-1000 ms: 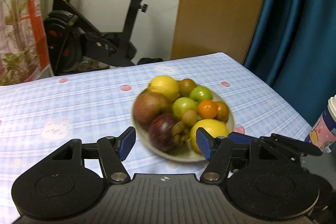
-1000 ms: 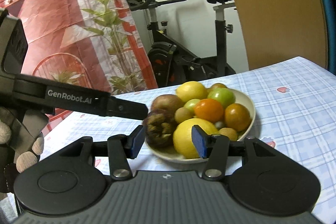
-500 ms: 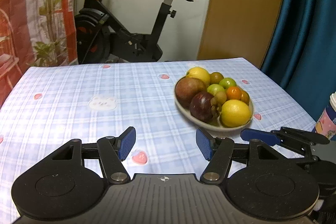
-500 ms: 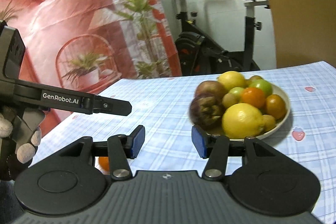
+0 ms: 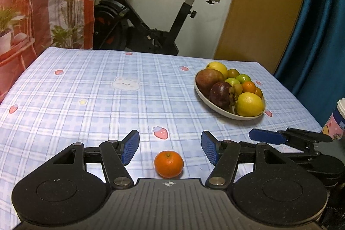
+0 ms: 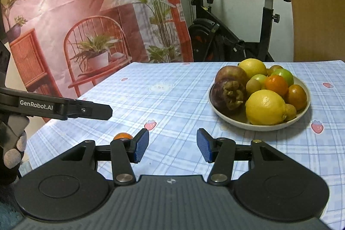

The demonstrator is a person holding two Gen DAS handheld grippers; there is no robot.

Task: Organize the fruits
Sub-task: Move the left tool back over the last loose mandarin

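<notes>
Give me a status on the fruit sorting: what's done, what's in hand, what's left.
Done: most fruit already sits piled in the bowl. In hand: nothing; the left gripper and the right gripper are both open and empty. The left one frames the loose tangerine, apart from its fingers. Left: grasp that tangerine on the tablecloth and probably place it with the rest.

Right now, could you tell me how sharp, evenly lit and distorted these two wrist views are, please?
Left wrist view: sharp on the loose orange and fruit plate; fisheye bends the tablecloth lines; dim corners. Right wrist view: equally sharp; the plate casts a soft shadow to its right; the orange is mostly hidden behind the right tool.
</notes>
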